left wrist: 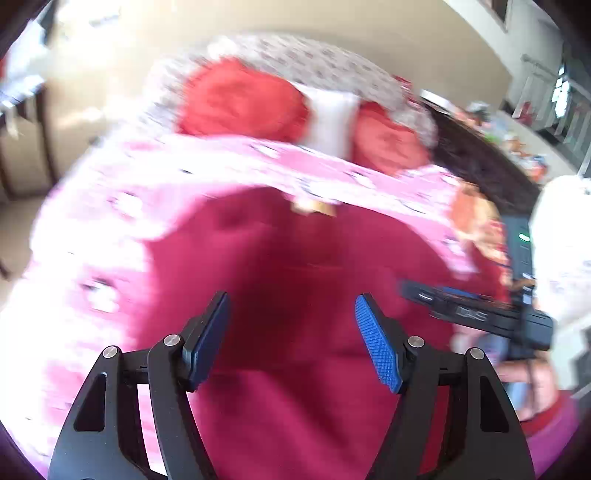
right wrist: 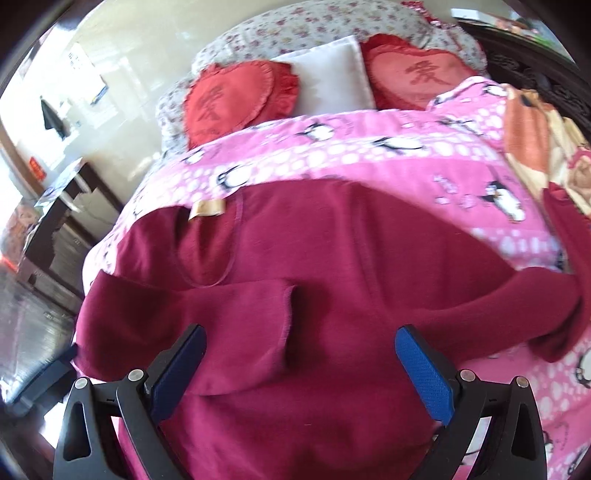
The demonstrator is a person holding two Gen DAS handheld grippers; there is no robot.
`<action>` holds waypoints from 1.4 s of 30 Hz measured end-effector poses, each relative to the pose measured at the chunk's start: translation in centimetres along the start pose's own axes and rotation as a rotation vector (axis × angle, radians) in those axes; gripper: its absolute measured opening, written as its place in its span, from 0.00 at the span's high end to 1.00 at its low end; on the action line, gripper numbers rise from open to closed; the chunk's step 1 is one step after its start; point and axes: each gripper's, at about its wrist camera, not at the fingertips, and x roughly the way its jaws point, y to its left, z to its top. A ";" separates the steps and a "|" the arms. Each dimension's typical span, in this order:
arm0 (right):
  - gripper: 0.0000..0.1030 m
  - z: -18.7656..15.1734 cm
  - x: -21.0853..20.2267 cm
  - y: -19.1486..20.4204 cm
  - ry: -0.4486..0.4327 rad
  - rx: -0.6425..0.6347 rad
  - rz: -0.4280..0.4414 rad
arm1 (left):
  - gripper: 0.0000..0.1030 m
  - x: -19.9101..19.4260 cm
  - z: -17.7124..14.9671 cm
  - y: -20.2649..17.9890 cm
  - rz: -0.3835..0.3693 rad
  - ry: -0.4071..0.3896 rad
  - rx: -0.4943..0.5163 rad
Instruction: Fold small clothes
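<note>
A dark red long-sleeved top point(right wrist: 314, 251) lies flat on a pink penguin-print blanket point(right wrist: 369, 155), neck label point(right wrist: 207, 207) toward the pillows. Its left sleeve point(right wrist: 207, 310) is folded across the body; the right sleeve point(right wrist: 535, 295) stretches out to the right. My right gripper point(right wrist: 301, 363) is open and empty above the top's lower part. My left gripper point(left wrist: 291, 332) is open and empty above the same top point(left wrist: 295, 277); that view is blurred. The right gripper's body point(left wrist: 480, 314) shows at the left view's right side.
Two red heart cushions point(right wrist: 236, 99) and a white pillow point(right wrist: 328, 81) lie at the head of the bed on a floral cover point(right wrist: 314, 29). A dark wooden table point(right wrist: 62, 206) stands left of the bed. An orange patterned cloth point(right wrist: 532, 144) lies at the right.
</note>
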 end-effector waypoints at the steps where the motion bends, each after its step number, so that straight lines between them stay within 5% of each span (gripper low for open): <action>1: 0.01 -0.1 0.3 0.3 -0.001 -0.014 -0.031 | 0.32 0.1 -0.2 1.2 0.060 -0.004 0.005; 4: 0.03 -0.1 1.5 0.6 -0.015 -0.045 -0.072 | 0.32 1.7 -0.9 3.7 0.170 0.062 -0.024; 6: 0.27 0.1 2.8 0.9 0.006 -0.082 -0.053 | 0.32 2.3 -1.9 5.8 0.178 0.104 -0.096; 7: 0.64 0.1 3.7 1.3 0.033 -0.124 -0.062 | 0.32 2.4 -2.3 6.5 0.172 0.112 -0.130; 8: 0.90 0.1 4.1 2.0 0.051 -0.169 -0.074 | 0.32 2.5 -2.5 6.7 0.168 0.112 -0.153; 10: 0.95 0.5 3.1 2.7 0.020 -0.214 -0.055 | 0.32 1.8 -2.6 7.8 0.175 0.090 -0.190; 16: 0.95 3.0 -3.4 1.0 -0.184 -0.223 -0.166 | 0.32 2.2 -1.9 7.1 0.175 0.056 -0.181; 23: 0.95 3.7 1.1 -4.4 -0.089 -0.147 -0.310 | 0.32 7.7 -2.5 5.2 0.221 0.166 -0.126; 27: 0.94 3.8 1.0 -5.3 -0.077 -0.139 -0.303 | 0.31 10.1 -3.1 6.0 0.225 0.240 -0.146; 30: 0.68 3.3 -0.8 -5.3 -0.085 -0.135 -0.349 | 0.31 8.9 -2.8 6.2 0.214 0.218 -0.167; 34: 0.60 2.9 -3.4 -3.9 -0.143 -0.122 -0.224 | 0.31 6.3 -1.6 6.0 0.229 0.115 -0.164; 37: 0.60 2.8 -2.3 -1.9 -0.114 -0.172 -0.128 | 0.31 7.2 -0.7 6.1 0.248 0.122 -0.147; 42: 0.60 2.3 2.2 -1.9 -0.049 -0.142 -0.212 | 0.31 10.7 -1.5 7.1 0.251 0.213 -0.176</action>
